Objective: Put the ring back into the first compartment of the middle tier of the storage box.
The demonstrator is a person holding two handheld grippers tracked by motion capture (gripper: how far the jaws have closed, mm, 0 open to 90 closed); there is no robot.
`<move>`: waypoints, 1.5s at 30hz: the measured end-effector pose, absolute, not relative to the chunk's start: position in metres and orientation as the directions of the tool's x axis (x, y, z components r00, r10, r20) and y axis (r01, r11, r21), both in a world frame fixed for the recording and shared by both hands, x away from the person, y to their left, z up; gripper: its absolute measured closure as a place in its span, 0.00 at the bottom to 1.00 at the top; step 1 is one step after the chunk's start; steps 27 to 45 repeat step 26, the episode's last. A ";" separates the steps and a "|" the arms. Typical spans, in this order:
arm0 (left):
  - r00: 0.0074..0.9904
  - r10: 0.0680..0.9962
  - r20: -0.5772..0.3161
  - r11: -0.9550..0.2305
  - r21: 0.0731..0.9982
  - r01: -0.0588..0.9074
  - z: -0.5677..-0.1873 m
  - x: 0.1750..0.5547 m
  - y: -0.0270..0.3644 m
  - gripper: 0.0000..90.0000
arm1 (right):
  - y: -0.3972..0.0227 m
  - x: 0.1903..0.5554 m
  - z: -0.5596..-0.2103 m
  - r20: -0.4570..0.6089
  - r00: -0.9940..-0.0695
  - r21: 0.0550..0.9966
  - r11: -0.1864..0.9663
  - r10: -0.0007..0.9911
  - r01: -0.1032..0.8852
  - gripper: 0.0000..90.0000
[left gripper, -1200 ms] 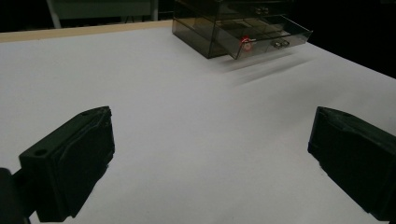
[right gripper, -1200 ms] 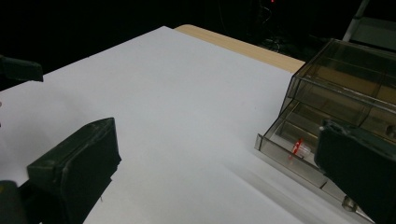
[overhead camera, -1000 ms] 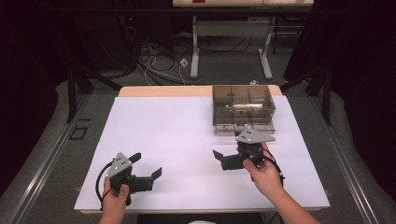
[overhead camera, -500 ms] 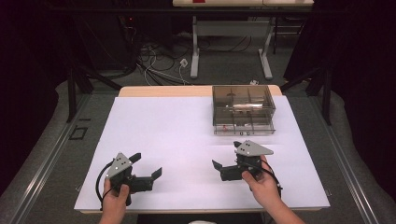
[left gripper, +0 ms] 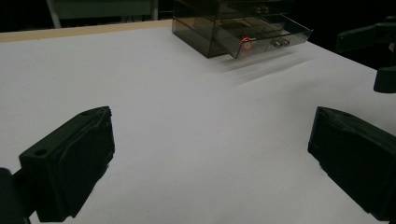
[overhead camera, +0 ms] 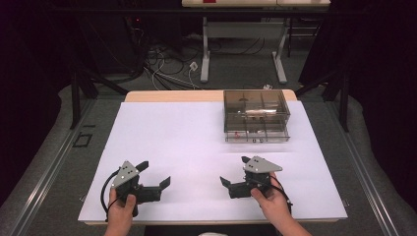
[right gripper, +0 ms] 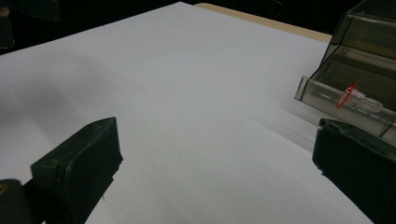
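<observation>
White paper is covering the surface; the right gripper (overhead camera: 235, 181), jaws apart and empty, is backing away from the smoky clear plastic drawer box (overhead camera: 255, 115), its bottom drawer left ajar.

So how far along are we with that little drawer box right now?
The bottom drawer of the smoky plastic drawer box already stands pulled out, with small items inside. Nothing is in hand: the left gripper and right gripper both sit open and empty over the white table, near its front edge. Whatever comes next with the drawer hasn't started.
</observation>
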State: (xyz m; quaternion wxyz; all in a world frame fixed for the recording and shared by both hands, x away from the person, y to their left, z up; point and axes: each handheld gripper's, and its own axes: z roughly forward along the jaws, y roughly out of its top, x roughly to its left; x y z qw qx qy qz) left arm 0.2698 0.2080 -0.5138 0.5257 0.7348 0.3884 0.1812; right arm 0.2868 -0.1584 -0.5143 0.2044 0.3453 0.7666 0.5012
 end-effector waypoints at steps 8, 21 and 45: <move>0.634 0.760 -0.141 -0.147 0.914 0.379 -0.514 0.270 0.208 0.00 | -0.154 0.285 -0.524 0.039 -0.686 0.909 0.260 0.726 0.327 0.01; 0.636 0.758 -0.142 -0.147 0.913 0.380 -0.514 0.270 0.208 0.00 | -0.154 0.284 -0.533 0.052 -0.686 0.900 0.263 0.726 0.347 0.02; 0.635 0.759 -0.145 -0.145 0.913 0.382 -0.514 0.270 0.207 0.00 | -0.154 0.284 -0.532 0.056 -0.684 0.900 0.259 0.727 0.349 0.02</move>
